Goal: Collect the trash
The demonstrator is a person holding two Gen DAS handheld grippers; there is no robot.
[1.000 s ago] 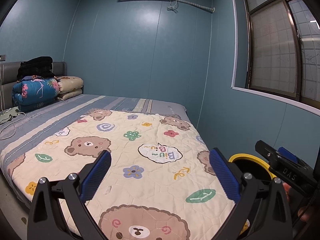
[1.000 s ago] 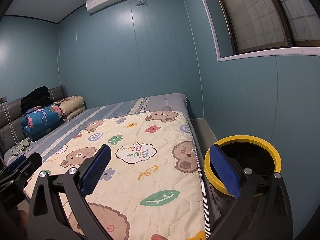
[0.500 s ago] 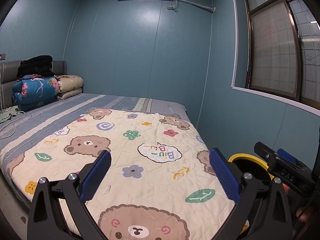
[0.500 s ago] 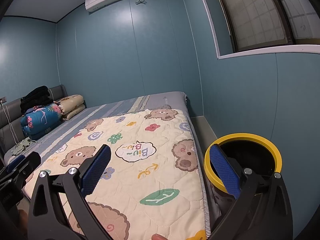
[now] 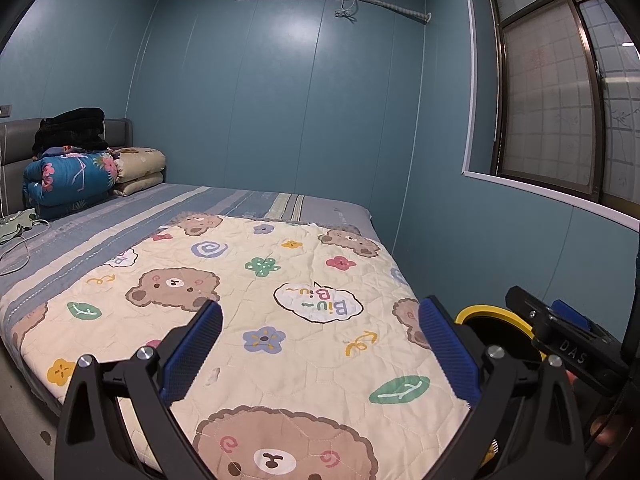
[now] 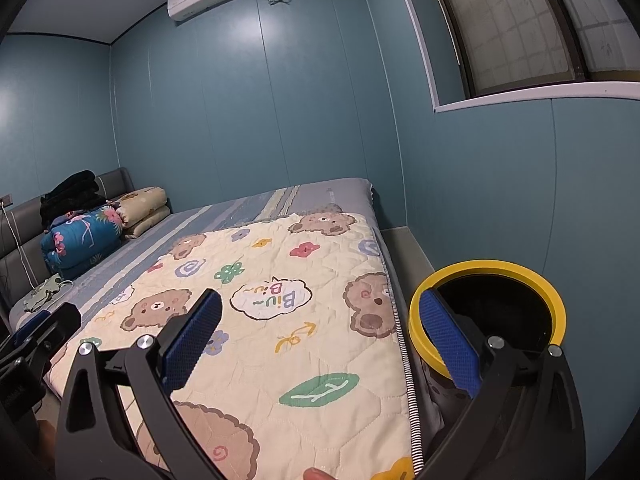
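Note:
My left gripper (image 5: 320,316) is open over the foot of a bed, its blue pads (image 5: 192,352) apart with nothing between them. My right gripper (image 6: 320,308) is open too, above the bed's right edge. A black bin with a yellow rim (image 6: 492,265) stands on the floor just right of the bed, behind the right finger. The same bin's rim (image 5: 480,310) shows in the left wrist view, partly hidden. A small pale speck (image 5: 214,374) lies on the quilt; I cannot tell what it is.
A cream quilt with bears (image 5: 280,368) covers the striped bed (image 5: 192,204). Folded bedding (image 5: 72,176) and a green cloth with a cable (image 5: 18,224) lie at the head. Teal walls close in behind and to the right, below a window (image 5: 552,112).
Hardly anything differs. Both grippers stay open and both views hold almost still over the bed.

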